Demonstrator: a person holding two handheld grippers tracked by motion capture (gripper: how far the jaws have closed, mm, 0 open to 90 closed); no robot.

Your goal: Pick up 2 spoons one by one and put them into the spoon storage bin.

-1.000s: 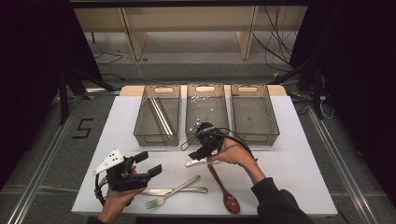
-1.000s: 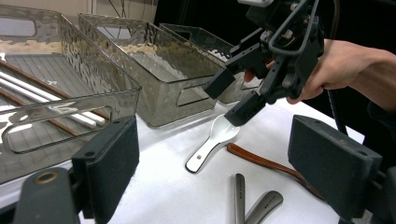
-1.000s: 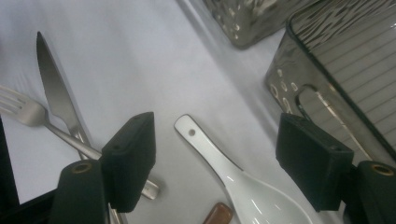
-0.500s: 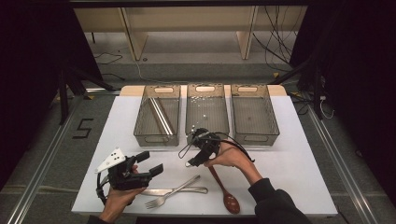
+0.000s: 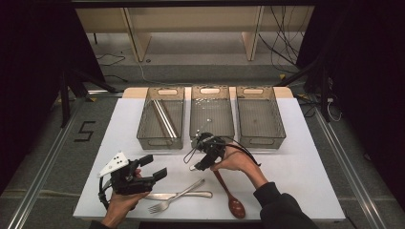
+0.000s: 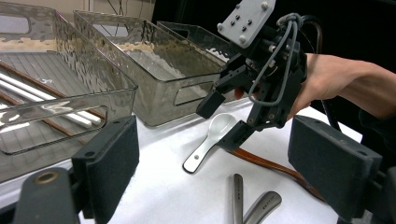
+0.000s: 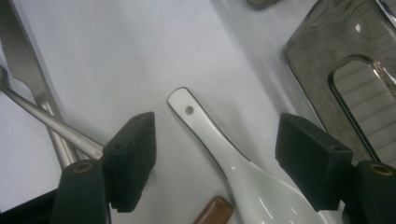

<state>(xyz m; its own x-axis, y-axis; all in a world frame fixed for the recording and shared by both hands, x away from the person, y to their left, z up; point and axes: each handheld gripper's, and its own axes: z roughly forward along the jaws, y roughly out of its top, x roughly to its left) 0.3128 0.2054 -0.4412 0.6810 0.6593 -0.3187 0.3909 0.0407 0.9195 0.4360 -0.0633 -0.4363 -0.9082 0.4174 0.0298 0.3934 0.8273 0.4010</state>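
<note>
White tabletop [image 5: 305,171] carried the white ceramic spoon [image 7: 224,149], lying in front of the middle bin [image 5: 212,117]. Since a second earlier the right gripper [image 5: 203,160] had dropped from the bin's edge to straddle the spoon, jaws closing slightly but apart, not yet gripping, so a pickup looked near. Nearby, the left gripper [image 5: 155,167] hovered with its jaws apart and empty.

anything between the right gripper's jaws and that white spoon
Nothing visible. The right gripper hangs just over the white spoon, open jaws on either side of its handle with bare table between. The wooden spoon lies close beside its bowl, not in the way.

Three clear bins [image 5: 212,117] on white table [image 5: 305,167], right gripper [image 5: 199,162] over white spoon [image 5: 193,167]
</note>
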